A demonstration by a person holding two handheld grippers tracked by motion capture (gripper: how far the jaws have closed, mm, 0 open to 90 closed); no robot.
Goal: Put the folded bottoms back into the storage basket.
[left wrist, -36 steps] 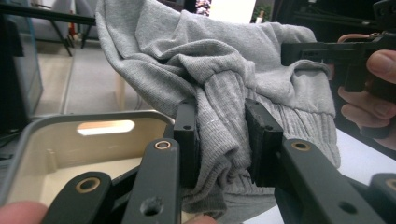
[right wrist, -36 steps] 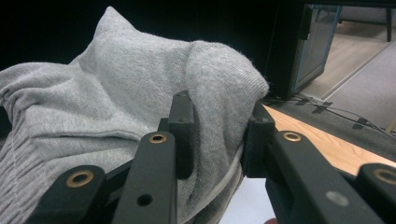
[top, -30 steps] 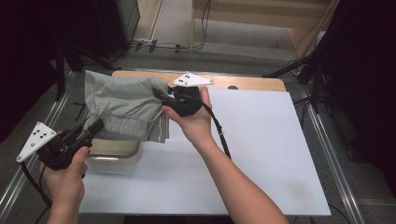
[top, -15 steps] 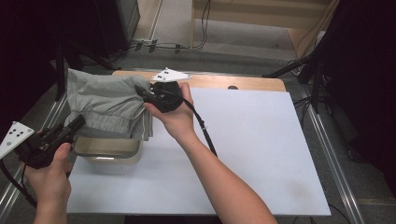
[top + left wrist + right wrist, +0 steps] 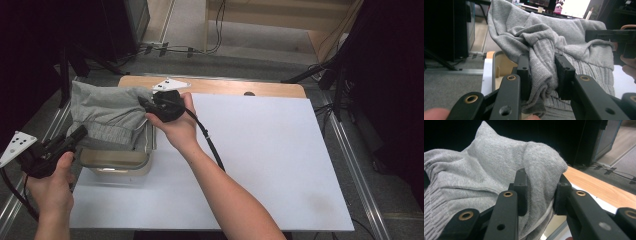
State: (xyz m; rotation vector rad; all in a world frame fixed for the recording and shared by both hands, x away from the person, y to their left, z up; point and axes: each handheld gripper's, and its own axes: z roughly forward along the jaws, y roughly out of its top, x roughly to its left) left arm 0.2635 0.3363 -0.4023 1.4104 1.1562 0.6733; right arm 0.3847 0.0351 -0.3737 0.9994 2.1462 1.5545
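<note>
1. Left gripper view: the left gripper point(image 5: 542, 75) has its two black jaws clamped on a bunched, ribbed fold of the grey sweater point(image 5: 554, 47), with cloth filling the gap between them and hanging below.
2. Right gripper view: the right gripper point(image 5: 540, 192) pinches a smooth rounded edge of the grey sweater point(image 5: 486, 172), its jaws pressing the fabric from both sides; a white cord shows just under the pinched fold.
3. High view: the left gripper point(image 5: 75, 136) sits at the near left edge of the garment, held in the person's left hand point(image 5: 50, 187); the right gripper point(image 5: 145, 104) grips the far right corner, held in the right hand point(image 5: 180, 127).
4. The grey sweater point(image 5: 107, 115) is stretched between the two grippers and lies draped over a clear container point(image 5: 117, 160), covering most of its opening.
5. The container stands on the left part of the white table sheet point(image 5: 270, 160), with the wooden tabletop point(image 5: 225, 86) showing along the far edge.
</note>
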